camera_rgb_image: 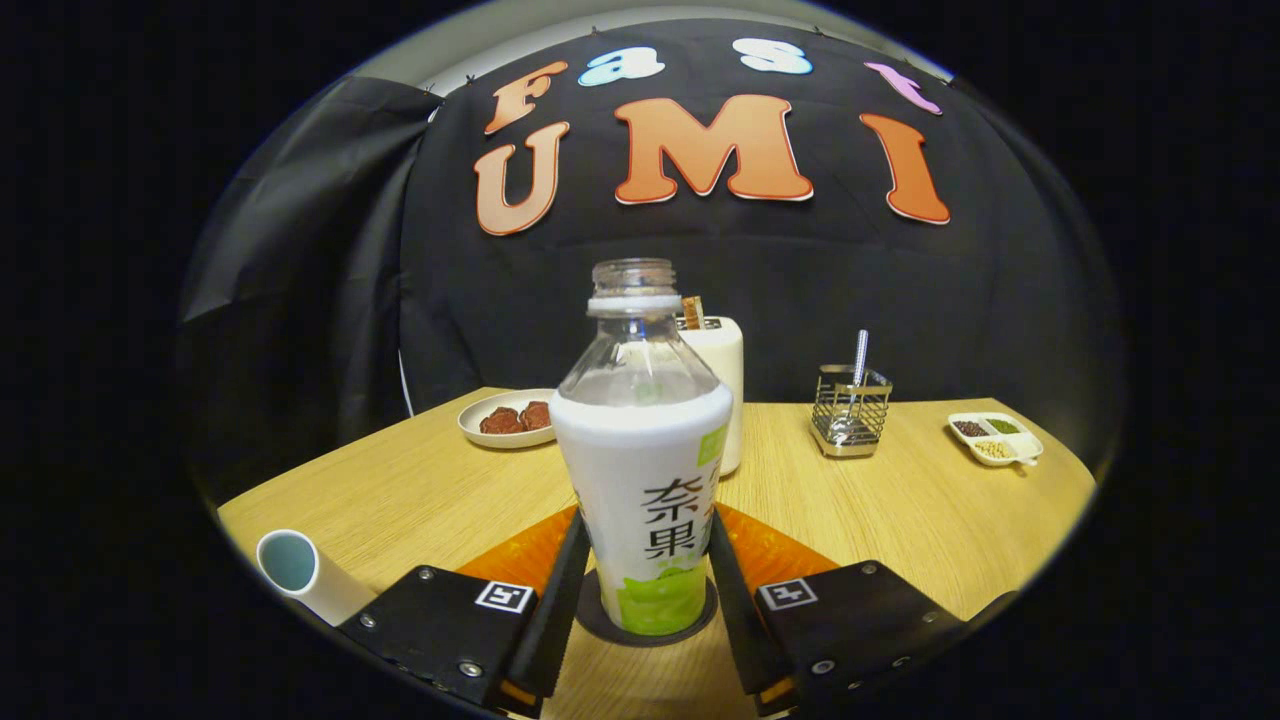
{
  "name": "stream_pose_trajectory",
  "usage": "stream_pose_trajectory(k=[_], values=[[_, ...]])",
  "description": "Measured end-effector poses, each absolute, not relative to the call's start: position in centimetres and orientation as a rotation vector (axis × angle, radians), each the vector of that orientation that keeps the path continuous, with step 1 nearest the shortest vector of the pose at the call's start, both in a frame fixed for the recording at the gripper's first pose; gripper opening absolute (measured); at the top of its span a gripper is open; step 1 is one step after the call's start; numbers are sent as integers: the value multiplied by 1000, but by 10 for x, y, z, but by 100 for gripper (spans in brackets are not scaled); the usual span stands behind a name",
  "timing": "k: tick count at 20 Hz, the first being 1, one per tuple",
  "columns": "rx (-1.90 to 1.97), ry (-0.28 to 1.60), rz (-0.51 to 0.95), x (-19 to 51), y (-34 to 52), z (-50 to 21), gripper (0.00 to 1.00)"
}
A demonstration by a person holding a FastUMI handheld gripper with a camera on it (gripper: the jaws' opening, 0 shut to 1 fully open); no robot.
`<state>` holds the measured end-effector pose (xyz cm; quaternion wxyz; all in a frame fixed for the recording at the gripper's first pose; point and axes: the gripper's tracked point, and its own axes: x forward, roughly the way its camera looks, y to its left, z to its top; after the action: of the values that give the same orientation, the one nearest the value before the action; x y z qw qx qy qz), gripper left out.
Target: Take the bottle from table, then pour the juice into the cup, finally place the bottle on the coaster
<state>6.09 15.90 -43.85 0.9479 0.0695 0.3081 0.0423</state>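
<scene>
An uncapped clear bottle (640, 470) with a white and green label stands upright on a dark round coaster (692, 624), which lies on an orange mat (520, 555). My gripper (647, 520) has one finger on each side of the bottle's lower body, and both press against the label. A white cup (292, 568) with a teal inside stands on the table to the left of the left finger. I cannot see whether there is juice in the cup.
On the wooden table (900, 500) beyond the bottle are a plate of red-brown food (505, 418), a white canister (724, 360), a wire holder with a metal utensil (850, 410) and a white divided dish of beans (995, 437).
</scene>
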Motion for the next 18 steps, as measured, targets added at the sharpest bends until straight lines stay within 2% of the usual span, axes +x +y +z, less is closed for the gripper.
stream_pose_trajectory(k=[3,7,13,18], values=[[143,643,80,53,159,-430,84],[85,572,75,47,150,-397,94],[47,461,41,17,133,-300,97],[49,359,41,-42,121,-229,97]])
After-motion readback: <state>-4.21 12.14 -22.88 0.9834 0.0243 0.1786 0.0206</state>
